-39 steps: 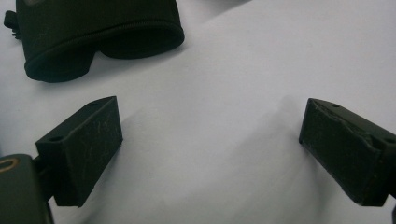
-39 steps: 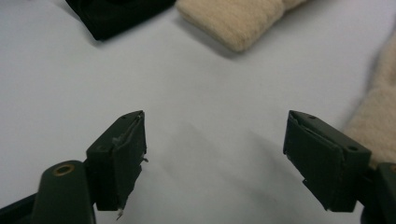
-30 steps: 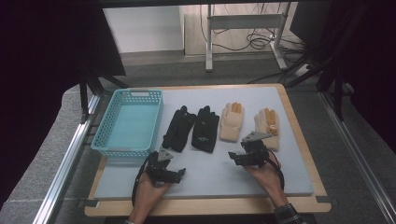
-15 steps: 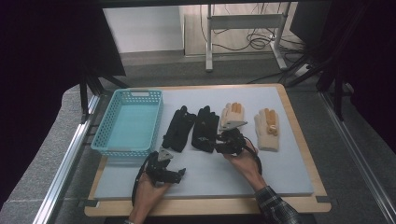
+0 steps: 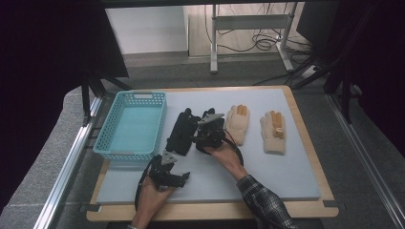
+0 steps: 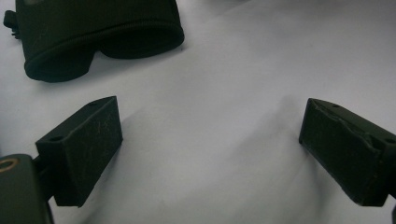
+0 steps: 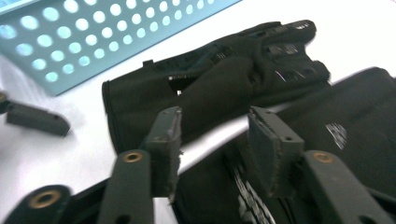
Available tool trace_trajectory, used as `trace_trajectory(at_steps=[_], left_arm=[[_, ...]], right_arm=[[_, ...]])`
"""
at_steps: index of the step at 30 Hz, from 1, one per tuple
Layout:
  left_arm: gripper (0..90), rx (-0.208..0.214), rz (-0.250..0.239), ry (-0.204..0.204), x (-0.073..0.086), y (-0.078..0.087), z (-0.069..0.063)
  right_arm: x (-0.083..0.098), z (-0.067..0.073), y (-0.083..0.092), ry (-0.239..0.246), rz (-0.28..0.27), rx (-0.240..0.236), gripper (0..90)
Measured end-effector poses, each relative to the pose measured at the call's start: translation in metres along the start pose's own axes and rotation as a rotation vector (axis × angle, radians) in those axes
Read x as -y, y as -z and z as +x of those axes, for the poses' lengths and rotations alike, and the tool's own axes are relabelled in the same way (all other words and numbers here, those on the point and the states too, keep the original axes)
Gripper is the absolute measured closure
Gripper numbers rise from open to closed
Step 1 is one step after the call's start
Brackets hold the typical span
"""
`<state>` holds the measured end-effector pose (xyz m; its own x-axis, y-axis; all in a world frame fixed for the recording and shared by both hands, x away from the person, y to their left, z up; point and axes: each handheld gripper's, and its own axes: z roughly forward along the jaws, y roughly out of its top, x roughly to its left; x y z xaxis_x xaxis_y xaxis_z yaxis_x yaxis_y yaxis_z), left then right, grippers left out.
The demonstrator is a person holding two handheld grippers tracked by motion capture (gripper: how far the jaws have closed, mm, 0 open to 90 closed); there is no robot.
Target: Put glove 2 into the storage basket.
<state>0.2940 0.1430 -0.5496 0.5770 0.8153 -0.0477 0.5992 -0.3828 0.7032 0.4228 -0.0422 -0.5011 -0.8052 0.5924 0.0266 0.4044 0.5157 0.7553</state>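
Two black gloves (image 5: 183, 131) lie flat side by side on the grey mat, just right of the turquoise perforated basket (image 5: 131, 125), fingers pointing away from the person. The second black glove (image 5: 208, 121) is partly covered from above by the right gripper (image 5: 200, 138). Right of them lie two cream gloves with orange fingertips, one (image 5: 238, 123) close by, the other (image 5: 273, 132) apart from it. The basket sits empty at the mat's left edge.
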Motion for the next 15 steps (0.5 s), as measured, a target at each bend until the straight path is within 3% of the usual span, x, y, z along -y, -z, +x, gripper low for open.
trace_trajectory(at_steps=[6,11,13,14,15], left_arm=[[6.2,0.001,-0.001,0.002,0.000,0.000,0.000],[6.2,0.001,-0.001,0.003,0.000,0.000,0.000],[6.2,0.001,-0.001,0.003,0.000,0.000,0.000],[6.2,0.001,-0.002,0.004,0.000,0.000,0.000],[6.2,0.001,-0.002,0.004,0.000,0.000,0.000]], right_arm=[[-0.007,0.003,-0.032,-0.006,0.033,0.014,37.4],[-0.004,0.006,-0.050,0.014,0.079,0.031,37.7],[-0.004,0.004,-0.051,-0.017,0.075,0.004,48.5],[-0.004,0.005,-0.050,-0.025,0.080,-0.006,62.6],[-0.004,0.005,-0.050,-0.025,0.080,-0.006,62.6]])
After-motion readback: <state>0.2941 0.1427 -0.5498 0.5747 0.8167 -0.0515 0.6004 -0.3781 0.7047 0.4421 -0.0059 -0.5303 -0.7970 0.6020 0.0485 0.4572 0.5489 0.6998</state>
